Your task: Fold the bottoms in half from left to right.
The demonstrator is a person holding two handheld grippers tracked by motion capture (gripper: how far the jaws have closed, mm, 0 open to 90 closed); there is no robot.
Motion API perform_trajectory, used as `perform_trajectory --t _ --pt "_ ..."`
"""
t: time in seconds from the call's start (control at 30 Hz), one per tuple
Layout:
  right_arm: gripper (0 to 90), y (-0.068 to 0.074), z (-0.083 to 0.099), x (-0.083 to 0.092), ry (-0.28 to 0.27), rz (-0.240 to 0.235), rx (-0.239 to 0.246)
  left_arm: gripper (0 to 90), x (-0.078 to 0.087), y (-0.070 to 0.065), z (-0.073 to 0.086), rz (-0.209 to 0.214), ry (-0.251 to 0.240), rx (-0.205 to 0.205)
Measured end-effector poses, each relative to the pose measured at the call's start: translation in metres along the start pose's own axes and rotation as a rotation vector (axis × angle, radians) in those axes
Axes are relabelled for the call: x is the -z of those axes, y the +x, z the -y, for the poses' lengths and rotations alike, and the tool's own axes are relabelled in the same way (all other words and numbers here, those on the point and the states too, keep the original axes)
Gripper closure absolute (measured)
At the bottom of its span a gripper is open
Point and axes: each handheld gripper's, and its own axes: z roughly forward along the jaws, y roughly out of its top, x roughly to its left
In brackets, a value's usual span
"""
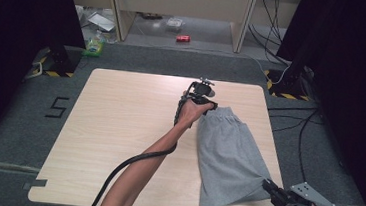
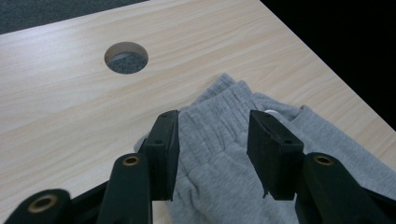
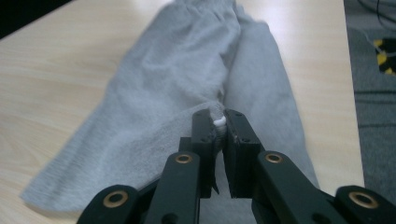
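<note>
I am folding the grey shorts, which are lying folded lengthwise on the right half of the table; the right gripper is pinching the hem end at the near edge, jaws clamped on the cloth; the left gripper is hovering over the waistband at the far end, its 2 jaws standing apart and gripping nothing; next, I judge, the hem end needs carrying toward the waistband, kept low and taut.

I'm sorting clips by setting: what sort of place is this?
Probably a lab or recording room: a bare wooden table on grey carpet, hazard-striped stand bases, and loose cables across the floor.
</note>
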Motion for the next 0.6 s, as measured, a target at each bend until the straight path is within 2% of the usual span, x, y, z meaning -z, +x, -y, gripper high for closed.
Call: perform_trajectory --t 0.1,0.13,0.2,0.27,0.3,0.37,0.4,0.5,0.6 --pt "81.2 -0.006 0.008 -0.006 0.043 0.005 -0.007 51.9 0.002 0.006 0.004 -0.011 0.004 0.004" --pt "75.8 -0.007 0.01 -0.008 0.064 0.0 -0.014 51.2 0.003 0.008 0.005 -0.013 0.002 0.009" --pt "66.0 -0.01 0.01 -0.008 0.06 0.017 -0.032 50.2 0.005 0.012 0.007 -0.014 0.0 0.016" --pt "58.2 -0.009 0.005 -0.006 0.063 0.002 -0.031 49.1 0.008 0.015 0.008 -0.016 -0.005 0.02" --pt "55.7 -0.009 0.0 -0.004 0.05 0.01 -0.021 48.6 0.01 0.016 0.009 -0.018 -0.005 0.022" --pt "53.1 -0.004 -0.018 -0.007 0.033 0.008 0.012 47.0 0.012 0.019 0.009 -0.023 -0.007 0.028" --pt "53.1 -0.004 -0.018 -0.007 0.033 0.008 0.012 47.0 0.013 0.02 0.01 -0.024 -0.008 0.032" --pt "54.8 0.002 -0.037 -0.027 0.054 0.001 0.053 45.7 0.014 0.022 0.013 -0.024 -0.009 0.035" --pt "56.1 0.0 -0.053 -0.059 0.101 -0.001 0.078 44.8 0.014 0.026 0.016 -0.022 -0.007 0.045"
